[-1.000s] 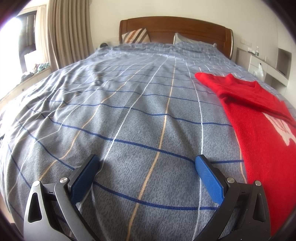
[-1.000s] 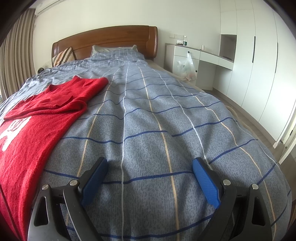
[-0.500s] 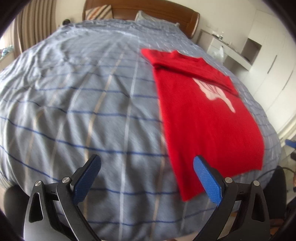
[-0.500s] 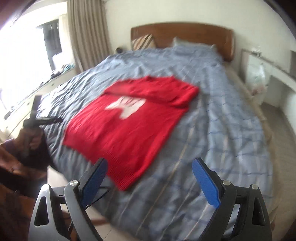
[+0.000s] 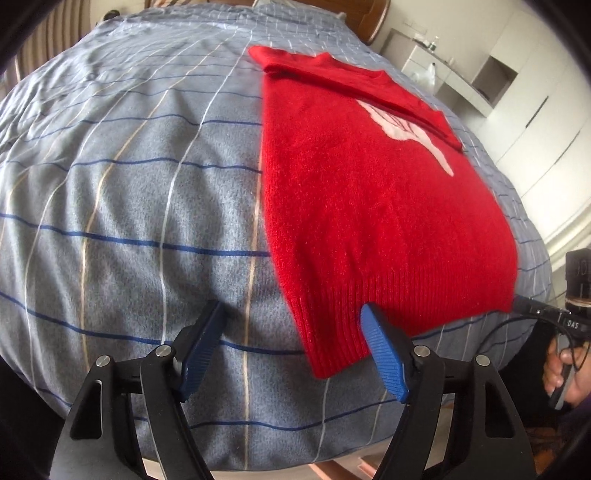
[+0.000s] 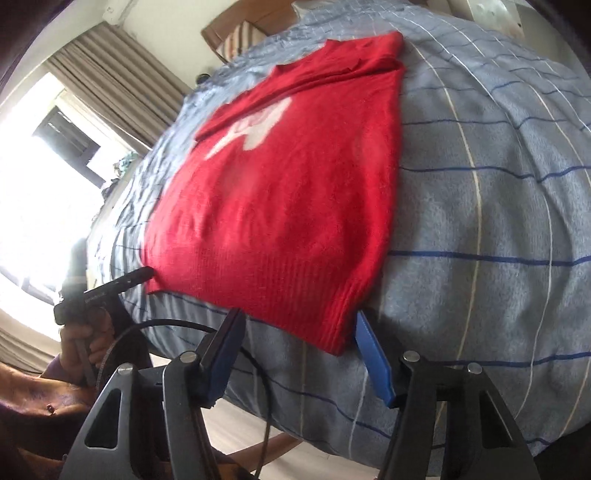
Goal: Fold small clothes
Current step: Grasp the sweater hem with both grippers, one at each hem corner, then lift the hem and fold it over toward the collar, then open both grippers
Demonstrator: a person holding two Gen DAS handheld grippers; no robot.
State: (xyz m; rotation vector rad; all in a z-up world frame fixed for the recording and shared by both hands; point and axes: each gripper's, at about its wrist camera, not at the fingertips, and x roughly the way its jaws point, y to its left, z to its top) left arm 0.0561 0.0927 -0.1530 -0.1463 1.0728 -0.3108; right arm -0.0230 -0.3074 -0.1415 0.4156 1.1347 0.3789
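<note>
A red sweater [image 5: 369, 192] with a white motif lies flat on the blue checked bedspread [image 5: 129, 192], its sleeves folded across the chest. Its ribbed hem faces me at the foot of the bed. My left gripper [image 5: 291, 308] hovers at the hem's left corner; its jaws are closing, the corner lies between them, and the pads are off the cloth. My right gripper [image 6: 298, 314] is closing the same way over the hem's right corner of the sweater [image 6: 295, 184], with the pads still apart. Each wrist view shows the other gripper at the far corner: the right gripper [image 5: 532, 308] and the left gripper [image 6: 140, 275].
The bedspread [image 6: 480, 221] drops off at the foot edge just under both grippers, with floor below. A wooden headboard [image 5: 373, 18] and pillows are at the far end. White cupboards [image 5: 535, 110] stand on the right, curtains [image 6: 122, 81] and a bright window on the left.
Both views have swung from the bare bedspread onto the sweater and tipped down to its hem. Both pairs of jaws have narrowed, and a hem corner now lies between each pair.
</note>
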